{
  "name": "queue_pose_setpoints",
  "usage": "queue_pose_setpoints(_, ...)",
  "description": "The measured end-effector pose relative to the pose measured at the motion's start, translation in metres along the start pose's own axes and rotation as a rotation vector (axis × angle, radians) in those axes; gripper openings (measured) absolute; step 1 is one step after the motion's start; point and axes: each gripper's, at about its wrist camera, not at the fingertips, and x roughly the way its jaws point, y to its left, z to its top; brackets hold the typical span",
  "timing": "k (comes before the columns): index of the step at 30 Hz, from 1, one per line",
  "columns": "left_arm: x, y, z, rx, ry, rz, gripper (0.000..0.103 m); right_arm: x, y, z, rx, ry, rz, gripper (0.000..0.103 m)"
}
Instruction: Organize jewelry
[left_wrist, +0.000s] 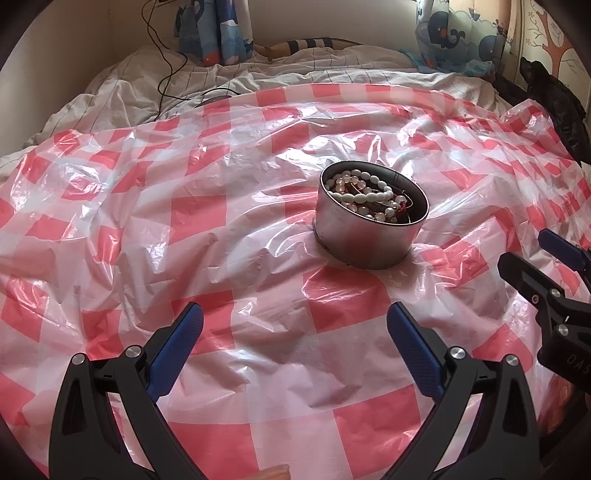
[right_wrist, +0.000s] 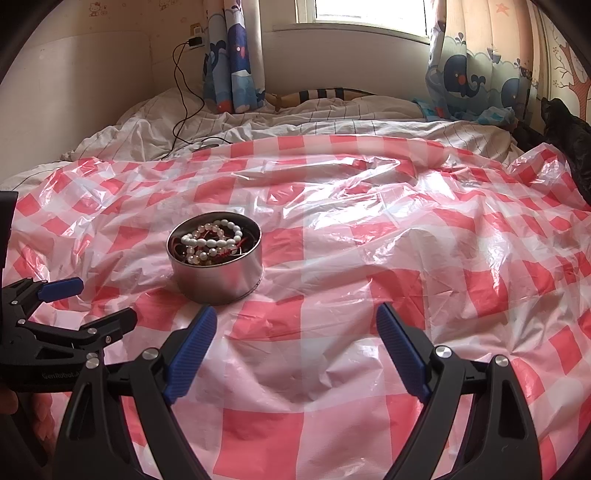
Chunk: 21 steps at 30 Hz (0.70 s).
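**Tin of beads on a checked sheet, both claws released**

A black charger cable (right_wrist: 184, 96) trails down the wall onto the rumpled striped bedding (right_wrist: 258, 123). Whale-print curtains (right_wrist: 476, 74) hang behind. A crinkled, glossy red-and-white checked plastic sheet (right_wrist: 369, 258) covers the bed. On it stands a round metal tin (right_wrist: 218, 273), upright, holding tangled white bead bracelets (right_wrist: 214, 240). The left gripper (left_wrist: 293, 332) hovers low before the tin, fingers spread and empty. The right gripper (right_wrist: 295, 332) is beside it, likewise spread, holding nothing.
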Motion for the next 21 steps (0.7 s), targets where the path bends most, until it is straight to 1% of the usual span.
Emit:
queue_pose_setpoints(5, 0.002, -0.001, 0.0, 0.003, 0.016, -0.005, 0.096, 0.0, 0.0, 0.0, 0.0, 0.0, 0.0, 0.085)
queue_pose_setpoints(8, 0.009, -0.006, 0.001, 0.019, 0.065, 0.021, 0.096, 0.0, 0.0, 0.0, 0.0, 0.002, -0.002, 0.085)
queue_pose_setpoints(10, 0.012, -0.008, -0.001, 0.025, 0.075, 0.027, 0.096, -0.001, -0.002, 0.0, 0.0, 0.002, -0.004, 0.085)
queue_pose_setpoints(12, 0.007, -0.007, -0.004, 0.012, 0.054, 0.014, 0.096, 0.0, -0.003, 0.001, 0.002, 0.001, -0.006, 0.085)
queue_pose_setpoints(13, 0.002, -0.005, -0.004, 0.003, 0.025, 0.004, 0.096, -0.001, -0.004, 0.001, 0.004, 0.0, -0.006, 0.085)
queue_pose_setpoints(16, -0.003, -0.002, -0.003, 0.0, 0.004, -0.024, 0.096, -0.001, -0.006, 0.002, 0.011, -0.001, -0.009, 0.085)
queue_pose_setpoints(18, -0.002, -0.002, -0.001, 0.0, 0.004, -0.036, 0.096, -0.001, -0.006, 0.002, 0.012, 0.002, -0.009, 0.085)
queue_pose_setpoints(21, 0.002, -0.001, 0.0, -0.015, 0.034, -0.084, 0.096, 0.0, -0.004, 0.002, 0.006, 0.001, -0.009, 0.085)
